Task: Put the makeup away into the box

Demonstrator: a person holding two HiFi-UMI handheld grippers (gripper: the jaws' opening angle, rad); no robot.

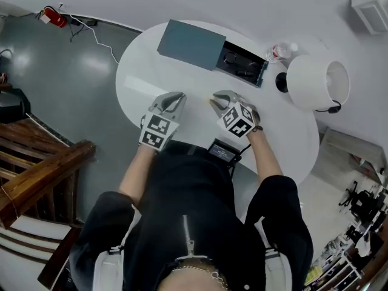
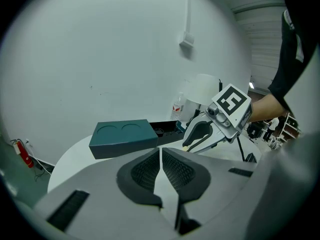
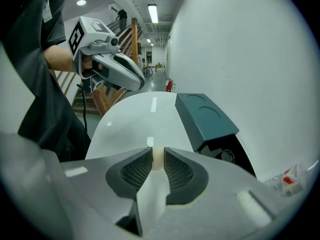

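Observation:
A teal box (image 1: pixel 191 44) lies at the far side of the white oval table (image 1: pixel 139 83); its lid is slid left, baring a dark compartment (image 1: pixel 245 65) with small makeup items inside. My right gripper (image 1: pixel 214 100) hovers over the table's near middle, shut on a small cream-coloured makeup piece (image 3: pixel 157 158) that fills the gap between its pads. My left gripper (image 1: pixel 178 97) floats beside it to the left, its jaws shut and holding nothing. From the left gripper view (image 2: pixel 160 153) the box (image 2: pixel 122 136) lies ahead and the right gripper (image 2: pixel 188 145) crosses in front.
A white lamp (image 1: pixel 318 80) and a plastic bottle (image 1: pixel 284 51) stand at the table's far right, close to the box's bared end. A small black device (image 1: pixel 222 151) sits at the near table edge. A wooden stair rail (image 1: pixel 42 168) runs at the left.

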